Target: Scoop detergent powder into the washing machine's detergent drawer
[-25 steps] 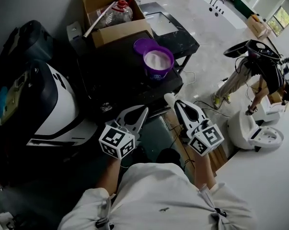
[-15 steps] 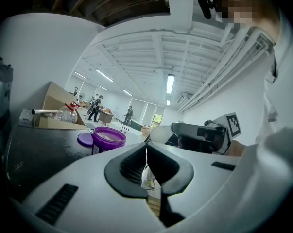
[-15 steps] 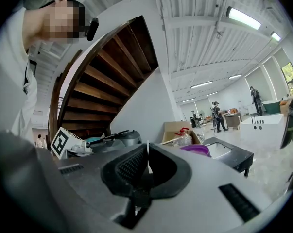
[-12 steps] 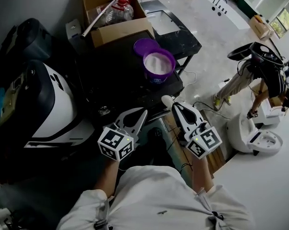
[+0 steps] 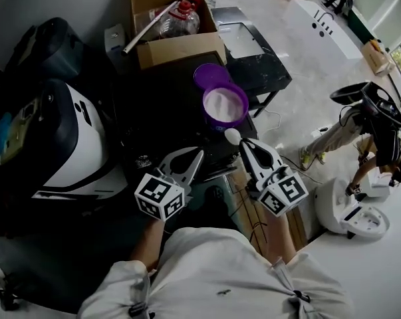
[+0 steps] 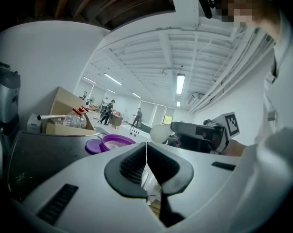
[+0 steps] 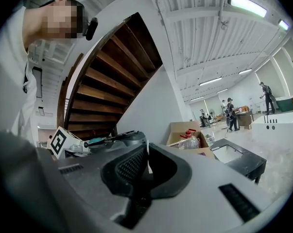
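Ceiling strip lights point(image 6: 180, 83) flood the hall ahead, yet the black table point(image 5: 167, 111) in the head view sinks into shadow beside a glaring pale floor point(image 5: 300, 78). The white scoop point(image 5: 232, 136) clamped in my right gripper point(image 5: 243, 143) shines. Both gripper views bow at dark, round edges; my left gripper's point(image 6: 146, 145) closed pads point(image 6: 131, 166) blur softly.

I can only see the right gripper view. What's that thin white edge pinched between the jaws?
Observer: It's a white scoop. The head view shows its round bowl poking out past the right gripper tips.
Operator: Where do I dip it?
Observer: An open purple tub of white powder stands on the dark table, just beyond the scoop. Its lid lies on the tub's far side.
Operator: And the left gripper?
Observer: The left gripper has its jaws together on nothing, alongside the right gripper.
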A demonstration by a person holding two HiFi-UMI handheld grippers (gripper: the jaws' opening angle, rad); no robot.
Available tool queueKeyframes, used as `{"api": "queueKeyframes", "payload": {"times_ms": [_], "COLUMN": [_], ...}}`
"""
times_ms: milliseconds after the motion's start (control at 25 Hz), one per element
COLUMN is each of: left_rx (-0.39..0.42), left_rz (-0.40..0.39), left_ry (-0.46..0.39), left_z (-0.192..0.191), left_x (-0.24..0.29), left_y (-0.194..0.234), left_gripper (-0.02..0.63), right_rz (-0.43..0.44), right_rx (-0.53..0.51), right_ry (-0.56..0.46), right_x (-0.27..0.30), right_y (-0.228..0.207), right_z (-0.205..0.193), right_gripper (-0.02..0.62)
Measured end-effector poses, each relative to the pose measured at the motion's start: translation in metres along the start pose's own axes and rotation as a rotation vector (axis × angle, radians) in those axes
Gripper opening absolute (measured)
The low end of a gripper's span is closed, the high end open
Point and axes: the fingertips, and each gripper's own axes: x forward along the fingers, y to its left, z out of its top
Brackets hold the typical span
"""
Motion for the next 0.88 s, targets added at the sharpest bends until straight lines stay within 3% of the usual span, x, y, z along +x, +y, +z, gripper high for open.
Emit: {"api": "queueKeyframes", "payload": {"times_ms": [880], "left_rx": [-0.044], "left_rz": [0.193], "left_ry": [-0.001], "left_z": [0.009], "left_x": [0.070], "left_y": [0.030], "left_gripper": [0.020], "right_rz": [0.184], "right_rx": [-0.017], "right_ry": [0.140], "right_x": [0.066], "right_y": [-0.093], "right_z": [-0.018], "right_gripper": [0.015]}}
